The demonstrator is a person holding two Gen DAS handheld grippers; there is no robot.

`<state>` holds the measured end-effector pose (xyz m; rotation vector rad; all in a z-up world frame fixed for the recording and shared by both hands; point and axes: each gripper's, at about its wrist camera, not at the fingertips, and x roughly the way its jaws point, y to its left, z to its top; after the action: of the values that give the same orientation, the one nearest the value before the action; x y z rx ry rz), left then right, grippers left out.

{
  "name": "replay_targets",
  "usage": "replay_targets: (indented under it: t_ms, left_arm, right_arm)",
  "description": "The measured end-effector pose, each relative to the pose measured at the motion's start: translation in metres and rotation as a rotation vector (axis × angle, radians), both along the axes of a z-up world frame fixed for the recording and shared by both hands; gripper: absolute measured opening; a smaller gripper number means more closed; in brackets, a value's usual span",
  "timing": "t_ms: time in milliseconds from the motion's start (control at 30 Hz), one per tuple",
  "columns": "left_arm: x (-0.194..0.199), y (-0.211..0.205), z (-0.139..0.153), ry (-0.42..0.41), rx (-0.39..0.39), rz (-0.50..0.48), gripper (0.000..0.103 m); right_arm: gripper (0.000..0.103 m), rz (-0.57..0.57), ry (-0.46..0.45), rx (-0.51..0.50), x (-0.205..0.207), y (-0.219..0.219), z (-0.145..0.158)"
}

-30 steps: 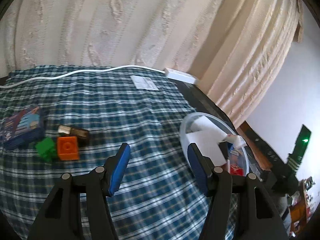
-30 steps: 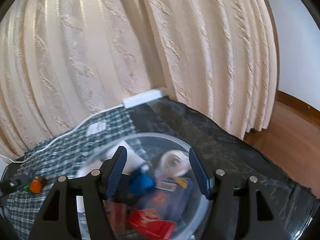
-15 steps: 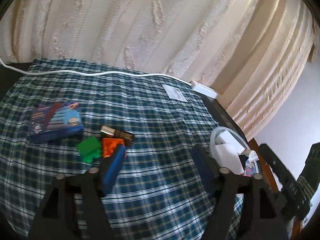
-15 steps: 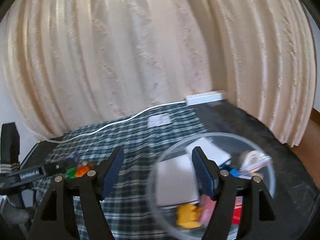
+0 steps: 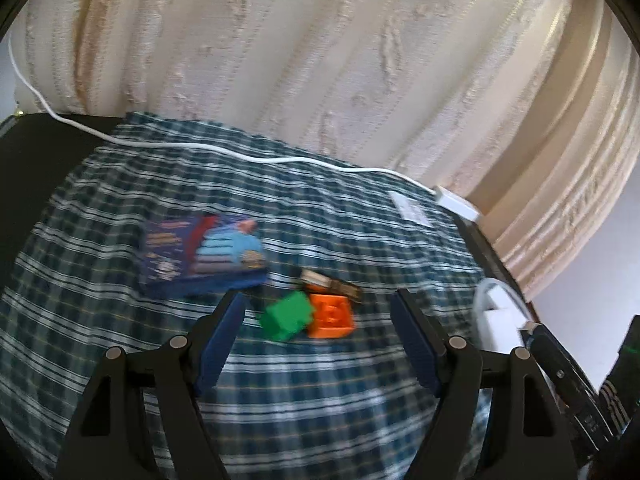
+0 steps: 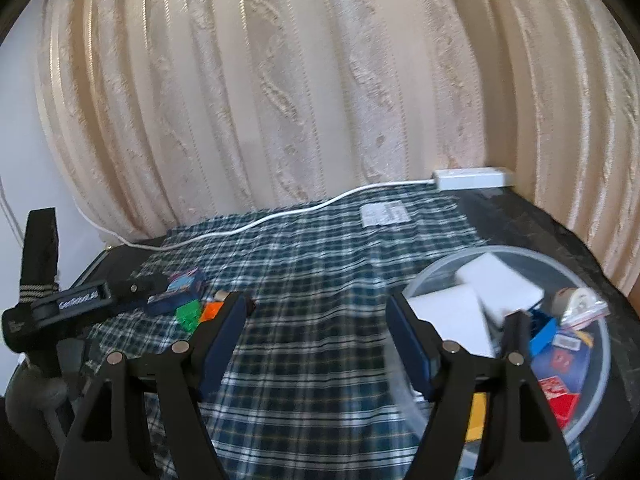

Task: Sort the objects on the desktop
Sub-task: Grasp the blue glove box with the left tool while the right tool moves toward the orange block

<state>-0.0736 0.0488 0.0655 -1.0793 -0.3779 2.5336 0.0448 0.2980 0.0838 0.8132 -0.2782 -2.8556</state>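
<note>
On the checked cloth [image 5: 320, 400] a green block [image 5: 288, 316] touches an orange block [image 5: 331, 316], and a small dark brown object [image 5: 332, 283] lies just behind them. A blue printed box [image 5: 204, 254] rests to their left. My left gripper [image 5: 320, 296] hovers open before the blocks, nothing between its fingers. My right gripper [image 6: 317, 298] is open and empty over the cloth. A clear round bowl [image 6: 592, 284] at its right holds white pads [image 6: 452, 316], a blue block [image 6: 542, 330], a red packet [image 6: 560, 396] and a yellow piece [image 6: 478, 416].
A white cable [image 5: 240, 156] runs along the cloth's far edge to a power strip [image 6: 474, 178]. A paper label [image 6: 384, 214] lies near it. A cream curtain [image 6: 320, 80] hangs behind the dark table [image 6: 520, 216]. The left tool's black body [image 6: 76, 300] shows at the left.
The left gripper swung left, away from the bowl towards the blocks, and its jaws widened. The right gripper swung left off the bowl, which now sits at its right.
</note>
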Motion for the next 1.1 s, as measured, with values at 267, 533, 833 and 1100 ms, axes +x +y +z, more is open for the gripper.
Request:
replay_targets:
  t_ms: [267, 533, 833, 1100]
  left_arm:
    - [-0.018, -0.024, -0.015, -0.02, -0.049, 0.063, 0.088]
    - [-0.044, -0.045, -0.018, -0.034, -0.086, 0.081, 0.088]
    - [-0.09, -0.061, -0.023, -0.064, -0.05, 0.034, 0.088]
    - [-0.124, -0.056, -0.034, -0.083, -0.059, -0.095, 0.088]
  right_arm:
    - [0.076, 0.054, -0.028, 0.012, -0.004, -0.019, -0.008]
    - [0.076, 0.087, -0.058, 0.009, -0.008, -0.029, -0.019]
    - [0.076, 0.112, -0.099, -0.004, -0.013, -0.036, -0.034]
    - [0.076, 0.128, -0.13, -0.03, -0.016, -0.038, -0.042]
